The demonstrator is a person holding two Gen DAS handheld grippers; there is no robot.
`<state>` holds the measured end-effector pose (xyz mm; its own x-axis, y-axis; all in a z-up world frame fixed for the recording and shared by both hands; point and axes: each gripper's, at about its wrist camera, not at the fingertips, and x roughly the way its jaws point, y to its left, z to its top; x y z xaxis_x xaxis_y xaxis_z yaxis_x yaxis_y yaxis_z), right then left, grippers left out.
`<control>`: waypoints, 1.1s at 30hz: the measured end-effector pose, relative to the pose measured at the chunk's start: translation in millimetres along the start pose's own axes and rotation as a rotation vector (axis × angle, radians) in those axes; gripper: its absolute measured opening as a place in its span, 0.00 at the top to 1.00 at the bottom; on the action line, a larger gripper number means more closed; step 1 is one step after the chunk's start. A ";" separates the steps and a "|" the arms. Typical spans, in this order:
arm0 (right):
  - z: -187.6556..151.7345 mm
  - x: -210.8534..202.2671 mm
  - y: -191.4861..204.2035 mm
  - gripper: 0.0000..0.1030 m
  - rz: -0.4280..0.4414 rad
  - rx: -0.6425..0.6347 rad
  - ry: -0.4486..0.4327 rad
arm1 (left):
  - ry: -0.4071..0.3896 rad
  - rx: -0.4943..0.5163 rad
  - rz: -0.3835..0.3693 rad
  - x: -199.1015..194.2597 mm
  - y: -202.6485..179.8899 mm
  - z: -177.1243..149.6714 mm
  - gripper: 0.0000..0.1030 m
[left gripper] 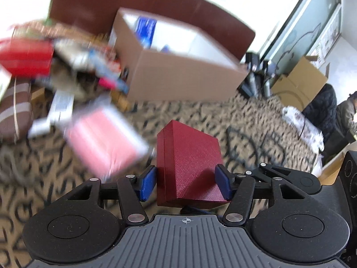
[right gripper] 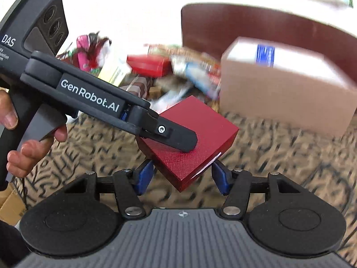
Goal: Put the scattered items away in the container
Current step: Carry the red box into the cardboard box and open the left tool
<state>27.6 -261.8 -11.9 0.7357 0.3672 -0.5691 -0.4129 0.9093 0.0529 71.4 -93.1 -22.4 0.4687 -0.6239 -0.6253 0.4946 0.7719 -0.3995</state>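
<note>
A dark red textured box (left gripper: 187, 163) hangs above the patterned carpet, tilted, and both grippers hold it. My left gripper (left gripper: 186, 178) has its blue pads (left gripper: 148, 184) pressed on the box's two sides. In the right wrist view the same red box (right gripper: 200, 134) sits corner-first between the blue pads of my right gripper (right gripper: 183, 176), which touch its edges. A black finger of the left gripper (right gripper: 178, 137) lies across its top. The open cardboard container (left gripper: 178, 76) stands behind, also seen as the cardboard container (right gripper: 279, 102). Scattered packets (left gripper: 67, 55) are piled to its left.
A blurred pink box (left gripper: 102, 143) lies on the carpet left of the red box. A dark brown curved seat back (left gripper: 156, 6) rises behind the container. A second cardboard box (left gripper: 301, 82) and a seated person (left gripper: 348, 111) are far right. A hand (right gripper: 26, 154) grips the left tool.
</note>
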 end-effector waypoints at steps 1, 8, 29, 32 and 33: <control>8.3 -2.3 -6.1 0.39 -0.005 -0.008 -0.018 | -0.015 0.007 -0.006 -0.7 -3.0 10.4 0.42; 71.4 -9.1 -51.9 0.39 -0.074 -0.066 -0.137 | -0.126 0.087 -0.022 7.4 -32.5 93.2 0.42; 175.6 97.0 -252.5 0.39 -0.196 -0.191 0.028 | -0.084 -0.016 -0.105 215.3 -32.2 270.8 0.29; 174.8 115.6 -272.8 0.39 -0.185 -0.171 0.051 | -0.070 -0.026 -0.106 240.2 -24.0 275.0 0.29; 174.0 121.0 -278.1 0.39 -0.180 -0.169 0.060 | -0.063 -0.025 -0.108 247.3 -21.6 275.9 0.28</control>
<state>324.9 -436.1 47.3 0.7747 0.1853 -0.6046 -0.3653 0.9115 -0.1887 378.5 -297.8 16.5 0.4594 -0.7092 -0.5348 0.5267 0.7023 -0.4789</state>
